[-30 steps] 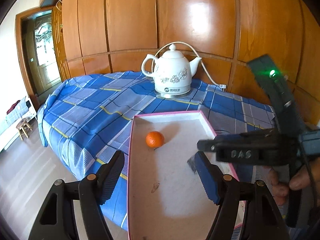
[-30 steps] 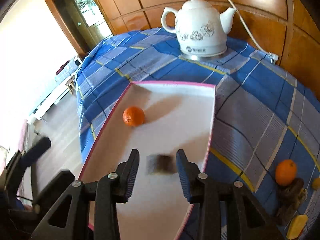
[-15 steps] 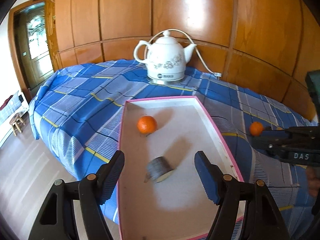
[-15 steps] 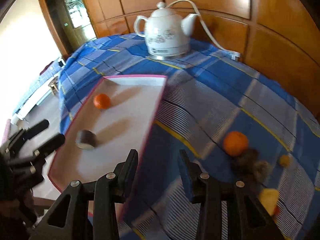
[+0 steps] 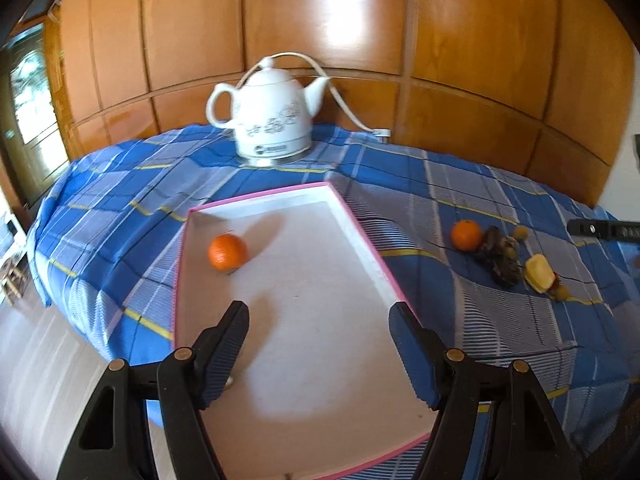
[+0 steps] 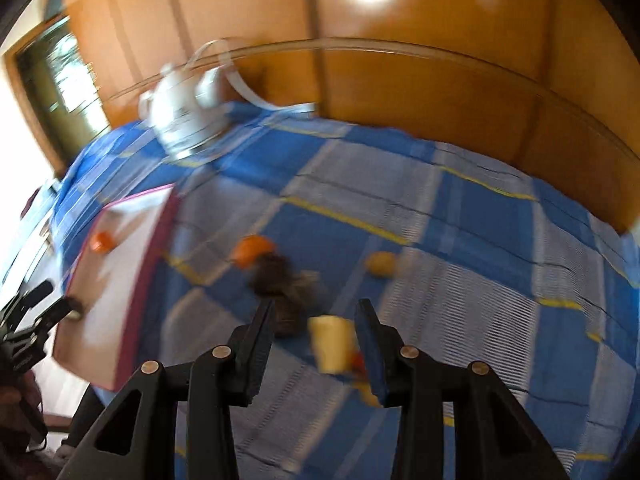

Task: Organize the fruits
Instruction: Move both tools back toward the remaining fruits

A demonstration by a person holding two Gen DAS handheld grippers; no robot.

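Observation:
A pink-rimmed white tray (image 5: 362, 236) lies on the blue checked cloth. An orange (image 5: 227, 252) sits in its far left corner. My left gripper (image 5: 320, 350) is open and empty above the tray's near part. To the right on the cloth lie a second orange (image 5: 466, 235), dark brown fruits (image 5: 500, 256), a yellow piece (image 5: 539, 273) and small yellowish fruits (image 5: 520, 233). My right gripper (image 6: 316, 344) is open over this pile, the yellow piece (image 6: 331, 343) between its fingers. That view is blurred. A dark fruit (image 6: 74, 307) lies at the tray's near edge.
A white ceramic kettle (image 5: 272, 120) with a cord stands at the back of the table against the wooden wall panels. The table edge drops to the floor at the left. The right gripper's tip shows at the far right of the left wrist view (image 5: 600, 229).
My right gripper let go of the dark fruit in the tray, then swung right to the fruit pile on the cloth. The left gripper turned right, so the dark fruit left its view.

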